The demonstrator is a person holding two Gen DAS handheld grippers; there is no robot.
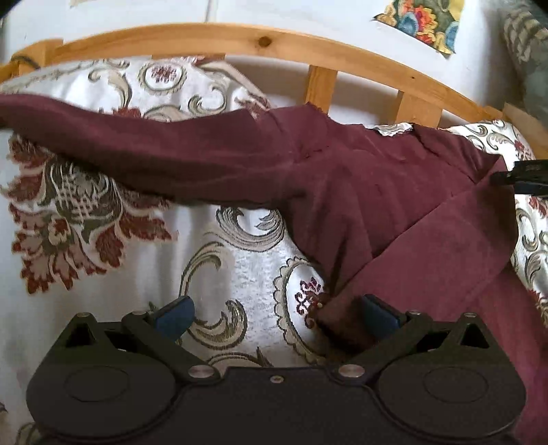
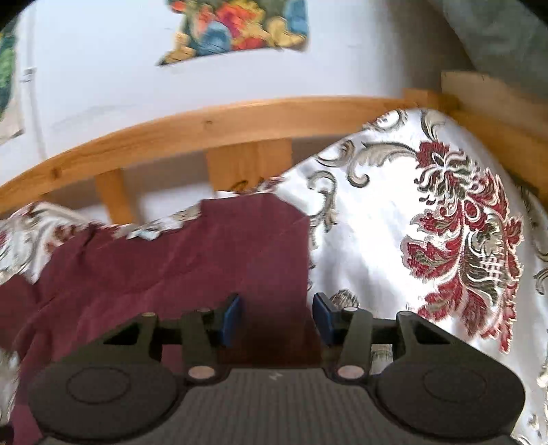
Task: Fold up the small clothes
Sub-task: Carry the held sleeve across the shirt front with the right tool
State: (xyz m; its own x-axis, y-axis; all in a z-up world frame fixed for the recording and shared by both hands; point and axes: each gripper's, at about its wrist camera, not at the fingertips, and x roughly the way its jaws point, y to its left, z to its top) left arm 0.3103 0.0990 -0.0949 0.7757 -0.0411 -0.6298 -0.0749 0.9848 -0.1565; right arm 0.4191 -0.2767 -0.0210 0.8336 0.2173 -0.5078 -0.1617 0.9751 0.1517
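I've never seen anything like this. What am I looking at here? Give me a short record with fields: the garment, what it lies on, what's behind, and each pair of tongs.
garment: maroon clothing, spread out, one long part stretching left
surface: white bedspread with red and grey floral pattern
behind: wooden bed rail, white wall, colourful picture
left tongs: open wide, a cloth edge beside the right-hand pad, not pinched
right tongs: partly open over the garment's edge, pads not pressing it
picture quality: right view blurred

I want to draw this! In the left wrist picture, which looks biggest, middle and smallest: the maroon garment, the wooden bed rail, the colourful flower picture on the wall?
1. maroon garment
2. wooden bed rail
3. colourful flower picture, farthest away and cut off at the top, so its true size is unsure
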